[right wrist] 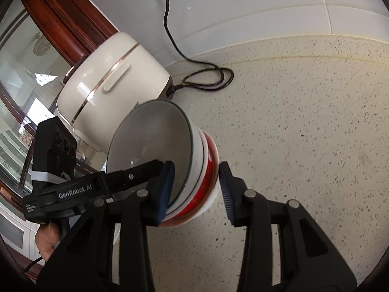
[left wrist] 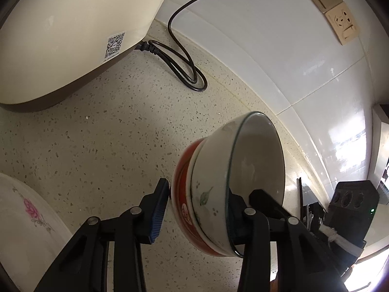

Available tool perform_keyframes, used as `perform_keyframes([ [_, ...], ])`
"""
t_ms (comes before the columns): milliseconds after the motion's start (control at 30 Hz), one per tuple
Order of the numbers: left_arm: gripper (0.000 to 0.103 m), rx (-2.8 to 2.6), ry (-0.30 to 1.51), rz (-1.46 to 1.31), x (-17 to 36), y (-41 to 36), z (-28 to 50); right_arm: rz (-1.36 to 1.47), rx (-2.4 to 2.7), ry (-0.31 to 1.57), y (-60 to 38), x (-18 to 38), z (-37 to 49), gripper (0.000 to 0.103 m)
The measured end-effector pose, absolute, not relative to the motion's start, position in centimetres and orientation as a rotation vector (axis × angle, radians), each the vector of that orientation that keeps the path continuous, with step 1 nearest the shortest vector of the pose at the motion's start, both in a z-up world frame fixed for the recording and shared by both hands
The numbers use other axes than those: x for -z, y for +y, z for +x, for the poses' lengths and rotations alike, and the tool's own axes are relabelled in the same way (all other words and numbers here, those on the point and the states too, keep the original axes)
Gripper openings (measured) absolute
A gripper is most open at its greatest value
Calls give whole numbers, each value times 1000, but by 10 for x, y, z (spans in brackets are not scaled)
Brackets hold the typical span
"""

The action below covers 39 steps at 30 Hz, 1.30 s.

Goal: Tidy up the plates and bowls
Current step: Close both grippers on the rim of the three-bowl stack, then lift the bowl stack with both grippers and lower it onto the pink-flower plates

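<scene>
Both grippers straddle the rim of the nested bowl stack (left wrist: 218, 194) — white bowl (right wrist: 150, 143) inside the red one (right wrist: 204, 187), tilted above the speckled counter (left wrist: 109, 133). Left gripper (left wrist: 206, 206) clamps the wall; right gripper (right wrist: 197, 189) likewise. Rice cooker (right wrist: 109, 77) behind.

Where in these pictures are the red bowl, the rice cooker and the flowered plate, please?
red bowl (left wrist: 182, 194): left wrist view, on its red outer wall.
rice cooker (right wrist: 116, 80): right wrist view, on its cream side by the handle.
flowered plate (left wrist: 24, 219): left wrist view, on its white face near the pink flower.
</scene>
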<state>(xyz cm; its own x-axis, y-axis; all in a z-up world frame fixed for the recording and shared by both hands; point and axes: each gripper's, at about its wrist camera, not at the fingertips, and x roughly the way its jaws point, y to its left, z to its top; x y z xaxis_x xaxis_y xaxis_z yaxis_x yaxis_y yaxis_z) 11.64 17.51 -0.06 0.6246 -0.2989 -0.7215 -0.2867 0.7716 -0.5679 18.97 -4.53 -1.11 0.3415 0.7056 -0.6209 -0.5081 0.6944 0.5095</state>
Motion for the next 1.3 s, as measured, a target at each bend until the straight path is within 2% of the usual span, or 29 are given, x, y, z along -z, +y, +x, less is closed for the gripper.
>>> perform_keyframes([
  [833, 39, -23, 881, -833, 2, 182, 81, 202, -780, 949, -39, 6, 174, 43],
  [1300, 39, -72, 788, -840, -41, 214, 24, 147, -848, 907, -6, -32, 144, 43],
])
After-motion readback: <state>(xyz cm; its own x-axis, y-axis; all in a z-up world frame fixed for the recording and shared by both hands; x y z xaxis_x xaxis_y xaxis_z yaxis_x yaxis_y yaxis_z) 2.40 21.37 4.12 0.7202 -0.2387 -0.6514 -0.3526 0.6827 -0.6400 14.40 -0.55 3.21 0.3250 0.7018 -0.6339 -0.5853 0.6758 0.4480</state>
